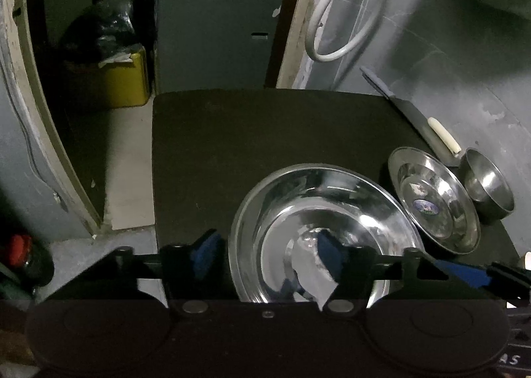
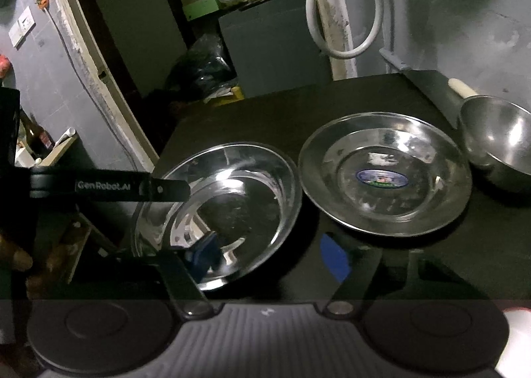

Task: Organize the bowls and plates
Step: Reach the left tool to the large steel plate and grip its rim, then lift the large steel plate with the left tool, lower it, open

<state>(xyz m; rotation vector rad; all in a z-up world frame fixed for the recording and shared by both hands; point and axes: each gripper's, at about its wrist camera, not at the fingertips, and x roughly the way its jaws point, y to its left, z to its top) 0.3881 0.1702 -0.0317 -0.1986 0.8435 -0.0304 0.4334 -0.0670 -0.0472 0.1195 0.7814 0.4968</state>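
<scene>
Left gripper (image 1: 265, 253): half-open astride large steel plate's (image 1: 332, 198) 9 o'clock rim.
Right gripper (image 2: 268, 253): half-open astride its 3 o'clock rim.

On the dark rectangular table (image 2: 265, 105), the wide deep steel plate (image 2: 232, 178) lay nearest. At its two o'clock sat the flat steel plate with a sticker (image 2: 385, 175), rims just beside each other. The small steel bowl (image 2: 497, 142) stood at three o'clock of that plate, a dark flat board (image 2: 431, 85) behind it.
</scene>
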